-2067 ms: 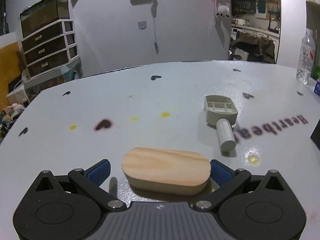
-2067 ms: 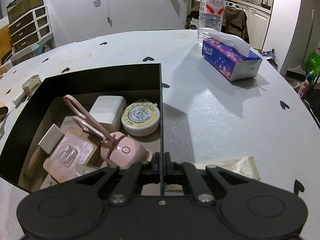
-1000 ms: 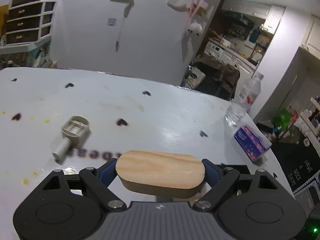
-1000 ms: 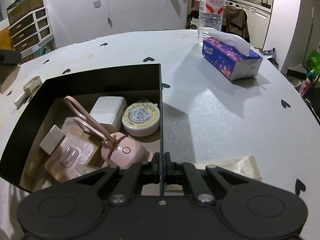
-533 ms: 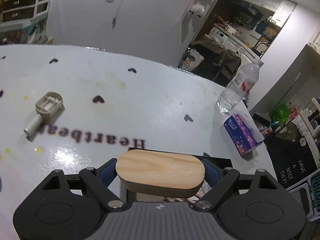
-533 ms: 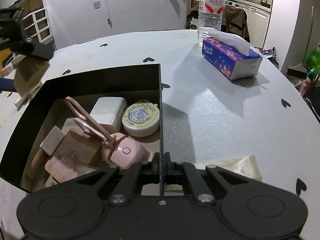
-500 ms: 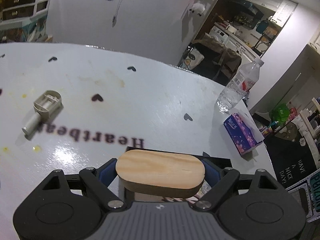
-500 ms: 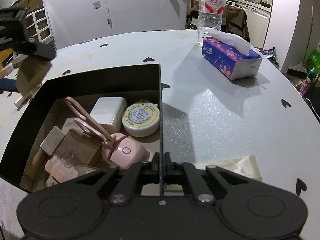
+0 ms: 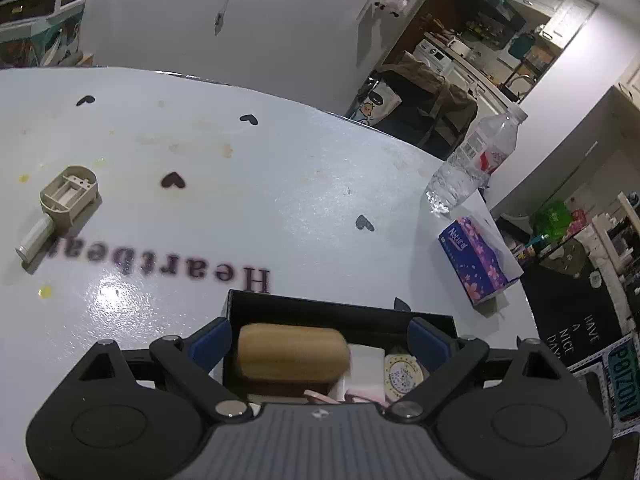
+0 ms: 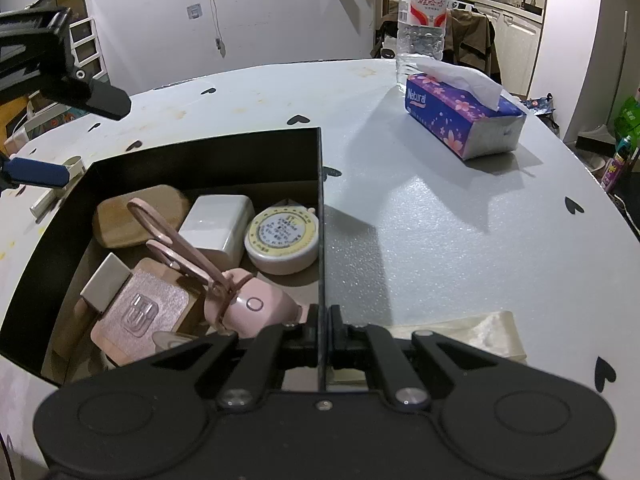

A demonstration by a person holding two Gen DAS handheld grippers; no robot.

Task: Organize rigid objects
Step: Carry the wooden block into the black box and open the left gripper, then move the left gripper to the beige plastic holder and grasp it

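A black open box (image 10: 208,160) stands on the white table. My right gripper (image 10: 323,330) is shut on the box's thin right wall. The oval wooden block (image 10: 136,216) lies in the box's far left corner; in the left wrist view the wooden block (image 9: 292,354) looks blurred, below and between the jaws. My left gripper (image 9: 318,340) hovers over the box's far edge with its jaws opening, the blue pads clear of the block. The box also holds a pink tool (image 10: 240,304), a white charger (image 10: 218,224) and a round tape measure (image 10: 282,240). A beige plastic scoop (image 9: 60,204) lies out on the table.
A water bottle (image 10: 420,20) and a purple tissue box (image 10: 460,124) stand at the table's far right. A cream cloth (image 10: 480,328) lies by my right gripper. The table edge drops to the floor beyond the tissue box (image 9: 476,264).
My left gripper carried the wooden block from the bare table over to the box, then its jaws widened and the block dropped into the box. The right gripper stayed still.
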